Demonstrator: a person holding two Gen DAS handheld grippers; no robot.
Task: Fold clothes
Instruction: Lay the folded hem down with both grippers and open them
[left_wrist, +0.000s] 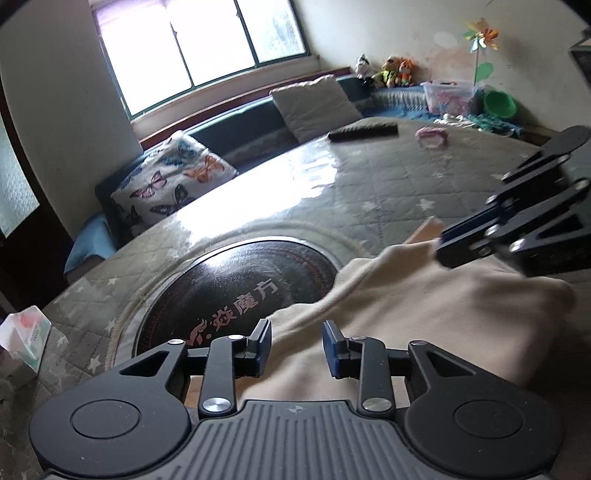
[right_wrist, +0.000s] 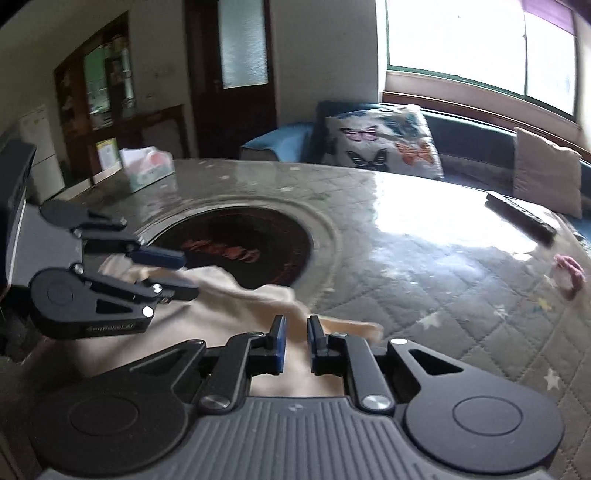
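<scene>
A cream garment (left_wrist: 424, 314) lies bunched on the near side of the round quilt-covered table (left_wrist: 369, 184), and one edge laps over the black round hotplate (left_wrist: 240, 280) set in the table's middle. My left gripper (left_wrist: 297, 328) hovers over the garment's left part with its jaws apart and nothing pinched; the right wrist view has it at the left (right_wrist: 189, 276). My right gripper (right_wrist: 297, 321) has its jaws close together on a raised fold of the garment (right_wrist: 221, 306). In the left wrist view it reaches in from the right (left_wrist: 441, 245) at the cloth's far edge.
A tissue box (left_wrist: 24, 339) stands at the table's left rim. A dark remote (left_wrist: 364, 131) and a pink hair tie (left_wrist: 432, 136) lie on the far side. Behind the table, under the window, a sofa holds a butterfly cushion (left_wrist: 173, 177).
</scene>
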